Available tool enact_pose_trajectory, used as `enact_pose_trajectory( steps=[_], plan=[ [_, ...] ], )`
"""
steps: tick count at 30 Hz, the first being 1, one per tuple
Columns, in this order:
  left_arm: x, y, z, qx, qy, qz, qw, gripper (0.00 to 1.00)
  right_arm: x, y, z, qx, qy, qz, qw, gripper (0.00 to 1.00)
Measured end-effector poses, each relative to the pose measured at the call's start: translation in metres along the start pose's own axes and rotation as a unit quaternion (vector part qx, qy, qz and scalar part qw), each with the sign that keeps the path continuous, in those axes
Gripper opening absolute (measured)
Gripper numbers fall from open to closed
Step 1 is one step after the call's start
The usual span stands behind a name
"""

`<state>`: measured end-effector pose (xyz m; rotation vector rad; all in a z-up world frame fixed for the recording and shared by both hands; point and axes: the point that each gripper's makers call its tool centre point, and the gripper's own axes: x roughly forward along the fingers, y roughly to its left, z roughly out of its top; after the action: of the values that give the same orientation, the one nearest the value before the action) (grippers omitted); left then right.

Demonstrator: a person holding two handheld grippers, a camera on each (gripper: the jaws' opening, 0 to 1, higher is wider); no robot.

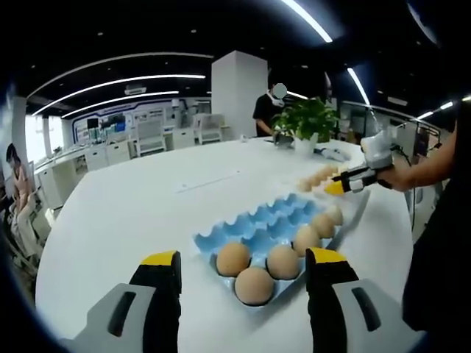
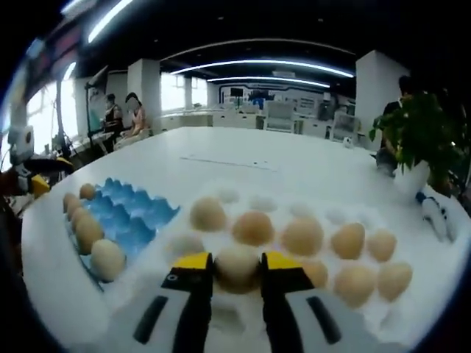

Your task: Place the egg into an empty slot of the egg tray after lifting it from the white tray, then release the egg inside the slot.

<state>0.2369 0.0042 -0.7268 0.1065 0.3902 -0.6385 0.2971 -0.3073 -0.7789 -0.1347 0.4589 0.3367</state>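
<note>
**Right gripper closing on an egg in the white tray**

In the right gripper view, the right gripper (image 2: 237,266) stands with its yellow-tipped jaws either side of a pale egg (image 2: 237,265) that sits in the near row of the white tray (image 2: 335,215). The jaws look to touch the egg's flanks, though whether they already clench it cannot be told. The blue egg tray (image 2: 140,209) lies just beside the white tray, with eggs along its outer row and empty slots in the rows nearer the white tray.

In the left gripper view, the left gripper (image 1: 243,268) hangs released, jaws wide, near the egg tray's end and holding nothing.

To do this step well, the squeeze should be light and centred on the egg's widest part, then the lift straight up, clear of the neighbouring eggs, before crossing to an empty slot.
</note>
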Motion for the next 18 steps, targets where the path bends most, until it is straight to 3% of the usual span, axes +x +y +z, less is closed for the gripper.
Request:
enact_pose_trajectory(
  steps=[2,5,11,18],
  plan=[
    [-0.001,0.001,0.001,0.000,-0.001,0.001,1.0000,0.69,-0.005,0.001,0.007,-0.021,-0.018,-0.004,0.9996,0.25],
    [-0.002,0.003,0.000,-0.002,-0.001,0.005,1.0000,0.69,-0.012,0.001,0.020,0.006,-0.032,0.001,0.9995,0.25],
    [-0.001,0.002,-0.001,0.000,0.002,0.002,1.0000,0.69,-0.015,0.008,0.035,0.005,-0.046,0.012,0.9989,0.25],
    [0.000,0.001,-0.001,0.001,0.003,0.000,1.0000,0.69,-0.013,0.038,0.053,-0.012,-0.063,0.051,0.9966,0.25]
  ],
)
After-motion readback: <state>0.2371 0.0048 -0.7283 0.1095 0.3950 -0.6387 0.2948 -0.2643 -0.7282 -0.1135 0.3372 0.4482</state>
